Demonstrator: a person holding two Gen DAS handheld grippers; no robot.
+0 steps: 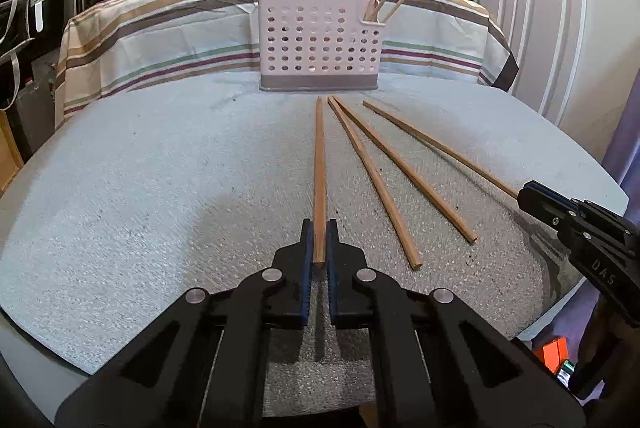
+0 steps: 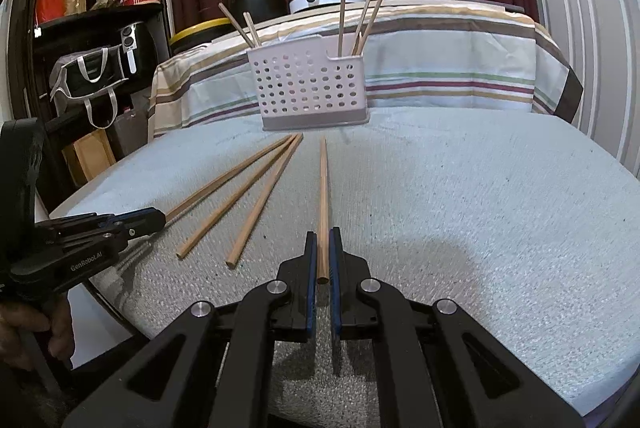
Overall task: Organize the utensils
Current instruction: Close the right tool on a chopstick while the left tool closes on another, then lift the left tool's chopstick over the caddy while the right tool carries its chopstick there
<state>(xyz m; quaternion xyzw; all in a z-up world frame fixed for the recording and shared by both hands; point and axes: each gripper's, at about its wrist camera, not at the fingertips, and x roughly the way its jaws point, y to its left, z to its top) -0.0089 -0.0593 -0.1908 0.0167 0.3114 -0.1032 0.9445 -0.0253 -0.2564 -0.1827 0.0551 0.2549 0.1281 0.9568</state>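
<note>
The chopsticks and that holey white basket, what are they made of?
The chopsticks look like bare wood or bamboo: tan, matte, with square-cut ends; which of the two I can't tell. The basket looks like molded plastic: smooth pale walls, neat rows of round holes and a grey base band.

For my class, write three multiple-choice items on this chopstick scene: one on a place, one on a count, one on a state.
1. Where does the white caddy stand?
A. beyond the chopsticks' far tips
B. on the shelf
C. beside the pan

2. How many chopsticks lie loose, ungripped?
A. none
B. two
C. five

3. The left gripper is:
A. wide open
B. shut on a chopstick
C. holding a spoon

Key: A, tips point toward it; B, two between the grippers; B, pads clamp its end, as the right gripper clamps another.
</note>
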